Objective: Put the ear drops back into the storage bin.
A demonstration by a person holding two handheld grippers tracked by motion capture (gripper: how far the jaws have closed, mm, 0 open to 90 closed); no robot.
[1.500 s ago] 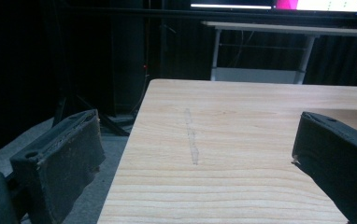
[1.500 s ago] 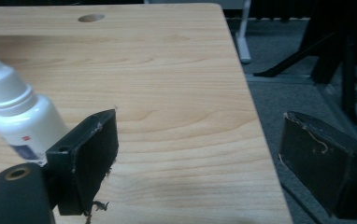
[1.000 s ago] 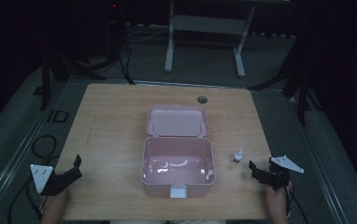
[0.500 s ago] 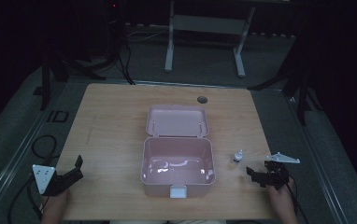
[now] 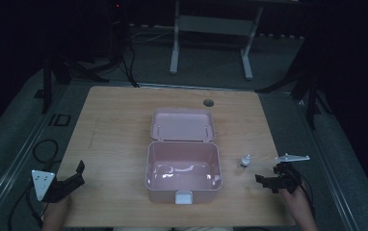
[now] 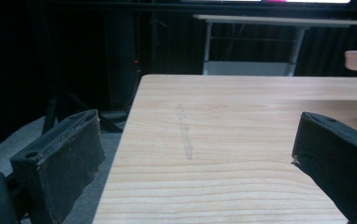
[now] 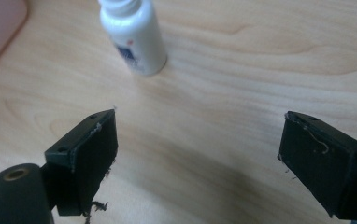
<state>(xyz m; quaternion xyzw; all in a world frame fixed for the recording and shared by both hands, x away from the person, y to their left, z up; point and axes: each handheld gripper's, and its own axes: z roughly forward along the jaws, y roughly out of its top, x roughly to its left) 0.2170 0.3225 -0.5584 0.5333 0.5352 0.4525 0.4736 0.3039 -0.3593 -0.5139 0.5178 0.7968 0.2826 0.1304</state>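
A pink box (image 5: 183,169) lies open in the middle of the wooden table (image 5: 119,125), its lid (image 5: 183,125) folded back. A small white bottle (image 5: 245,160) (image 7: 134,35) stands upright to the right of the box. My right gripper (image 5: 264,180) (image 7: 197,158) hovers low over the table just short of the bottle, jaws wide apart and empty. My left gripper (image 5: 76,174) (image 6: 195,154) rests at the table's front left corner, open with nothing between its pads.
A round cable hole (image 5: 208,102) sits at the table's far edge. A white desk frame (image 5: 211,29) stands beyond the table. Cables (image 5: 42,149) lie on the floor to the left. Bare wood surrounds the box on both sides.
My right gripper has moved left and a little toward the bottle, tilting down to the table. The left gripper has barely shifted.
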